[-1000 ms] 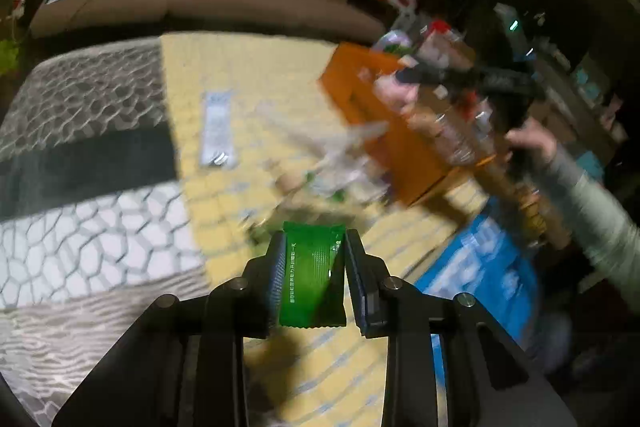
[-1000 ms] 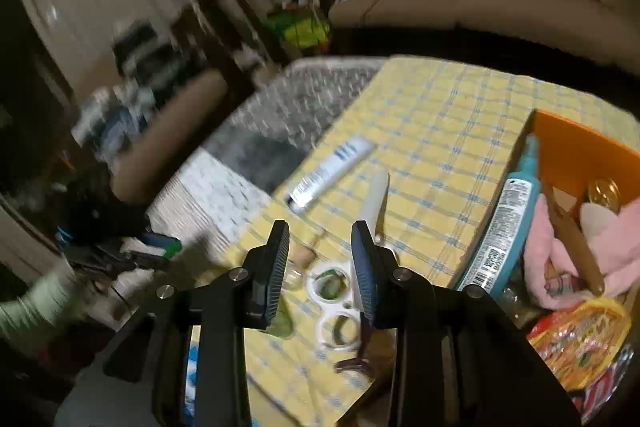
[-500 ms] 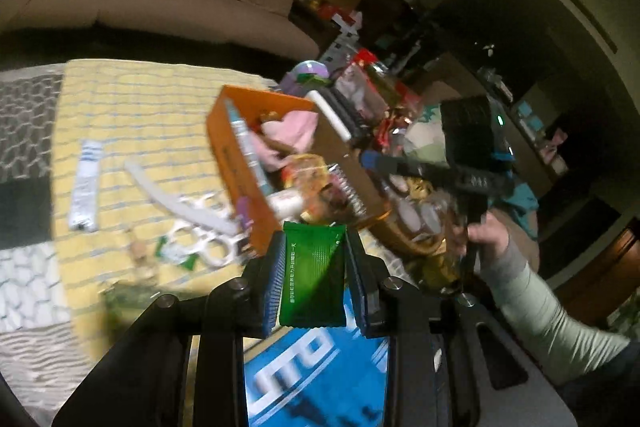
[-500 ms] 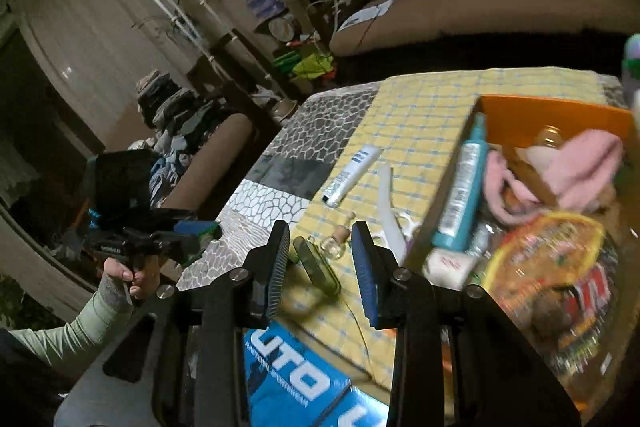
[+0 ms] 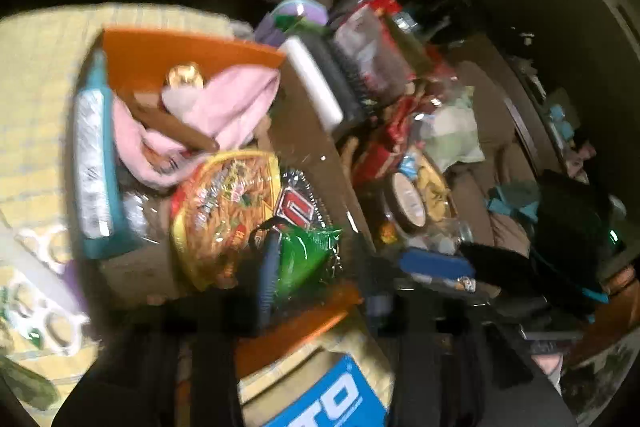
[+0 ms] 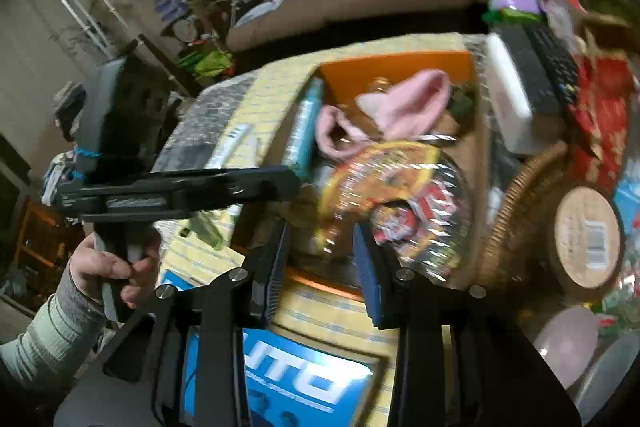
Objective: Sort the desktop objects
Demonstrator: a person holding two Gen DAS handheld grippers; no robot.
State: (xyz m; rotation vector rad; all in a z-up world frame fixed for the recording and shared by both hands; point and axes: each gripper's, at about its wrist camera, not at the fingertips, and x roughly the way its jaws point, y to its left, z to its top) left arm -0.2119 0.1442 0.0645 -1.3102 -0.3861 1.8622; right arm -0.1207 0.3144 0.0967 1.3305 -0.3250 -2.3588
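1. Jaws of the left tool (image 5: 316,279) have just been opening and stand well spread; the green packet (image 5: 308,259) sits between them against the left finger, and the blur hides whether that pad is pressing it
2. That green packet hangs over the near end of the orange box (image 5: 192,55), just above the noodle bowl (image 5: 228,211) lying inside
3. Right tool (image 6: 322,267) is partly spread with nothing between its blue pads; it hovers over the near rim of the same box
4. In the right wrist view the left tool reaches across from the left, gripped by a hand (image 6: 108,267) in a pale striped sleeve
5. The box also holds a teal tube (image 5: 94,163) along its left wall, a pink cloth (image 5: 224,107) and a brown stick (image 5: 176,127)
6. The box stands on a yellow checked cloth (image 5: 36,99) on the table, with white scissors (image 5: 48,303) to the left and a blue printed carton (image 6: 288,383) at the near edge
7. To the right of the box stand a wicker basket (image 6: 516,195) and a round brown lid (image 6: 588,239)
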